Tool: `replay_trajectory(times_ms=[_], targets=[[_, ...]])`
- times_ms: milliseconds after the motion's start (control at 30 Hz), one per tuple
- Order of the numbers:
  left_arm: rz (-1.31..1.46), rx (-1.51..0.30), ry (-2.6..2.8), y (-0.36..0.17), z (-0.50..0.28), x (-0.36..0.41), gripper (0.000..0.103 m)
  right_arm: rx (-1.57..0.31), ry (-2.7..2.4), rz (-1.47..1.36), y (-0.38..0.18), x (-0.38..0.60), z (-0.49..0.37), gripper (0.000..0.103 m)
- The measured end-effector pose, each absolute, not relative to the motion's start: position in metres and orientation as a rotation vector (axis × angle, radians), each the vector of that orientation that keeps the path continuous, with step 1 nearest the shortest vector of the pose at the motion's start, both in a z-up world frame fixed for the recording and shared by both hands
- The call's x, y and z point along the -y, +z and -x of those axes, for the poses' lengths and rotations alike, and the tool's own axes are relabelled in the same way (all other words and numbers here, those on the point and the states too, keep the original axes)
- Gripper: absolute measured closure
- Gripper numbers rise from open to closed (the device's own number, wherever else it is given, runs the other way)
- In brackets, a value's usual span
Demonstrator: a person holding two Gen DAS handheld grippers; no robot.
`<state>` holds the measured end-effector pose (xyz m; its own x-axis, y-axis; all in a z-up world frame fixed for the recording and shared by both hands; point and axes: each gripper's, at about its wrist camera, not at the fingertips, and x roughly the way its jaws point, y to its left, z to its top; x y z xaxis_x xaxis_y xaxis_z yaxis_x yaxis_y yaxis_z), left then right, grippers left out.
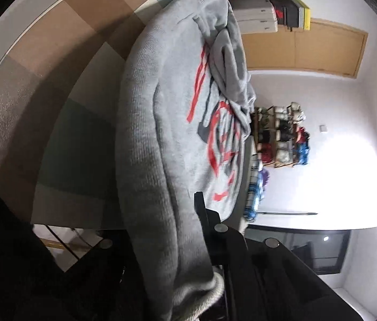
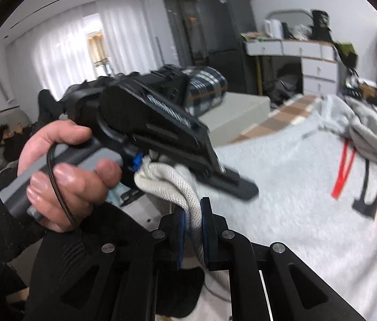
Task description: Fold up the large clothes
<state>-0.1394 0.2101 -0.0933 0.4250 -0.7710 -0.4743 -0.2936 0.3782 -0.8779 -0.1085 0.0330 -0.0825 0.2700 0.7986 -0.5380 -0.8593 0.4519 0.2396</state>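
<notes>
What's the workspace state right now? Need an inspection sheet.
Surface: checked brown-and-beige cover, mostly under the garment.
Job's things: grey sweatshirt with red and dark print, spread out; a sleeve bunched on top; ribbed hem lifted at the near edge.
Clutter: nothing seen on the surface beyond the garment.
Grippers: right tool shut on the ribbed hem; left tool, held in the left hand, also has hem fabric pinched between its fingers.
Cables: thin black cable looping across the left hand.
Surroundings: shoe rack, white drawers, dark fridge, curtained window, person on a sofa.
</notes>
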Motion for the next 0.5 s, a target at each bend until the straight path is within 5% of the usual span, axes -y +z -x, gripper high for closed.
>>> replay_trajectory(times_ms=[200,233,333,500], targets=[[1.305,-1.040,-0.493,-0.079,0.140,-0.214,0.102,-0.798,1.101,-0.198,-0.098,0.022,0.115,0.090],[1.323,-1.022,-0.507,-0.077,0.139,-0.214,0.102,-0.819,1.097,-0.280,-0.104,0.034,0.116,0.081],[1.360,-0.992,-0.538,-0.071,0.139,-0.212,0.102,-0.884,1.100,-0.551,-0.129,0.060,0.116,0.000],[1.419,-0.947,-0.574,-0.065,0.138,-0.209,0.102,-0.862,1.046,-1.033,-0.163,0.098,0.095,0.000]])
